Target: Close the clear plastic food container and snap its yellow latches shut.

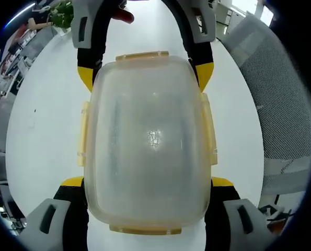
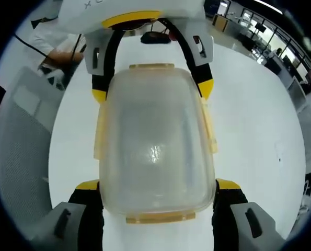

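Both grippers come at the food container (image 1: 151,141) from opposite ends, each pointing straight at the other across a white table (image 1: 45,130); in the left gripper view the left gripper (image 1: 147,206) rises from the bottom edge with its yellow-tipped jaws flanking the near end of the box, and the right gripper (image 1: 145,73) reaches in from the top, its jaws flanking the far end; the right gripper view gives the mirror of that, right gripper (image 2: 158,201) at the bottom, left gripper (image 2: 152,89) at the top.

The container sits squarely between the jaws in each view, lid on, cloudy clear plastic catching one bright glint in the middle; yellow latches (image 1: 83,133) run along all four edges, one at each end and one down each long side; the side latches stand a little proud of the wall, though whether they are snapped I cannot tell.

Each pair of jaws stands wide apart, spread about as broad as the box itself; the yellow tips lie just beside the container's corners, and whether they press on it or merely bracket it I cannot tell.

Beside the table stands a grey mesh chair (image 1: 280,104); a person in a white sleeve (image 2: 45,39) shows past the left gripper in the right gripper view.
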